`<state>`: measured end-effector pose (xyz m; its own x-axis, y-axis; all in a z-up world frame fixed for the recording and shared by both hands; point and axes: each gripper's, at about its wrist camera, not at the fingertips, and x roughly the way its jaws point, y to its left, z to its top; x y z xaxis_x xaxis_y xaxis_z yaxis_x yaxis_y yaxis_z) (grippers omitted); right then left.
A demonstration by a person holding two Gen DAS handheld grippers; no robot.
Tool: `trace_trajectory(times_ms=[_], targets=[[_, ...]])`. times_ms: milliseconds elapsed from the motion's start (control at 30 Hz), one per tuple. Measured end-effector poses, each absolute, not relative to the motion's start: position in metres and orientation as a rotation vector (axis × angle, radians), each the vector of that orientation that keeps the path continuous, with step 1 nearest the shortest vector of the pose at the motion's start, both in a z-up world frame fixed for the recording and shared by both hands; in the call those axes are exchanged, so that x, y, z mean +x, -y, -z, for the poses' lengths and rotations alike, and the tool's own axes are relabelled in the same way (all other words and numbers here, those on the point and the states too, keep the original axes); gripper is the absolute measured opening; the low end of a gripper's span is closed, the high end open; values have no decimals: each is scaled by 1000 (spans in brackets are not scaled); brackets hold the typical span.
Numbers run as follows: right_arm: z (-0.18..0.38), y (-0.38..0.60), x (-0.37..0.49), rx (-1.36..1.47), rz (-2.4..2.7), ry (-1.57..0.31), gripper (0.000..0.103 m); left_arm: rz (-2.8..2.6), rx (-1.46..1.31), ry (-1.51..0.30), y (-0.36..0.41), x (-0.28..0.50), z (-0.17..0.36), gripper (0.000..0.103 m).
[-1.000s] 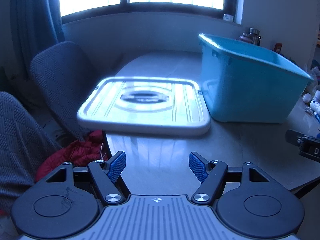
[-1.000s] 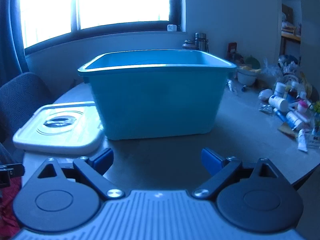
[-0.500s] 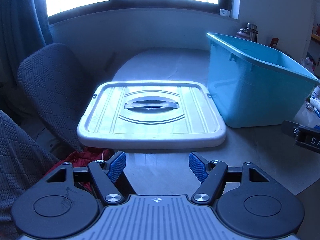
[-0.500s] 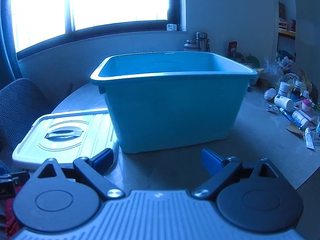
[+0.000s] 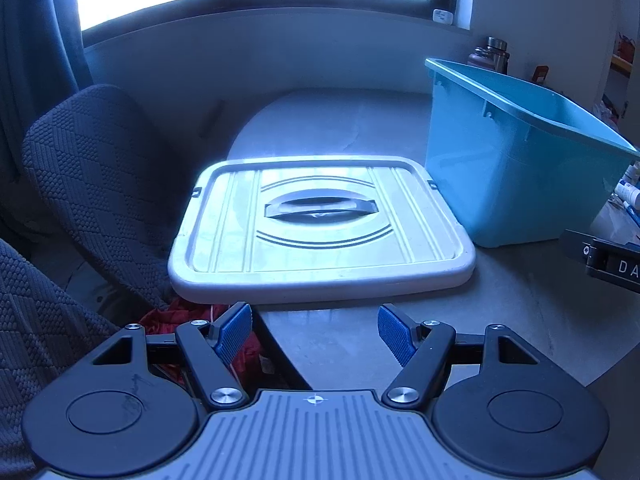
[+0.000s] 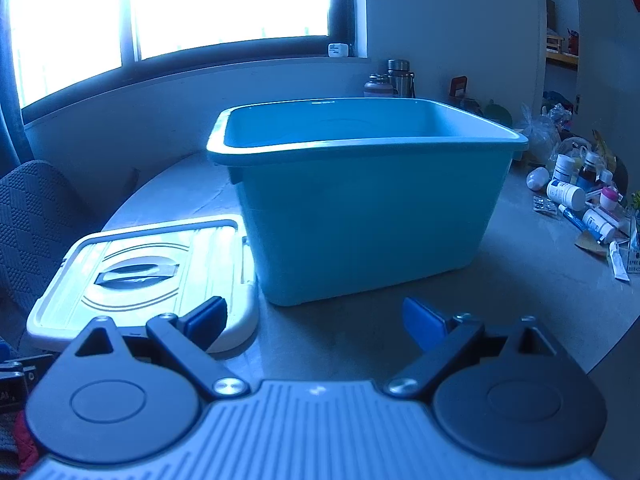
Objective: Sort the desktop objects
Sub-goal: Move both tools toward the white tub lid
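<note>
A: Where does the bin stand?

B: The blue bin (image 6: 368, 208) sits upright on the counter (image 6: 520, 280), open at the top, nothing visible inside from this angle.

A: And its lid?

B: The grey lid (image 5: 320, 228) lies flat just left of the bin, handle side up, its near left corner hanging past the counter edge. Whether it touches the bin wall I cannot tell.

A: The loose things?

B: Right of the bin, well apart from it, a scatter of bottles and tubes (image 6: 584, 208) lies on the counter. Behind the bin two flasks (image 6: 394, 78) stand by the wall.

A: The grippers?

B: The left gripper (image 5: 315, 330) hangs in front of the lid, jaws spread wide, nothing between them. The right gripper (image 6: 316, 320) faces the bin's near wall, jaws likewise spread and empty.

A: Anything further out?

B: Left of the lid a dark chair (image 5: 96, 184); below the lid's overhang, red cloth (image 5: 180, 320). A bright window (image 6: 200, 4) behind it all.
</note>
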<state>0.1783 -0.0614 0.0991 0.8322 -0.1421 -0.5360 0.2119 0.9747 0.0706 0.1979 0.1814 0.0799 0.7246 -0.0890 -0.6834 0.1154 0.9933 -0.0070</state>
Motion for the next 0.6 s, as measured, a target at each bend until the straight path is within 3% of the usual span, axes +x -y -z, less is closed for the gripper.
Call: trace_trajectory(times_ms=[600], targets=[[-99, 42, 207, 122, 113, -578, 95, 41, -24, -789, -203, 227, -80, 72]])
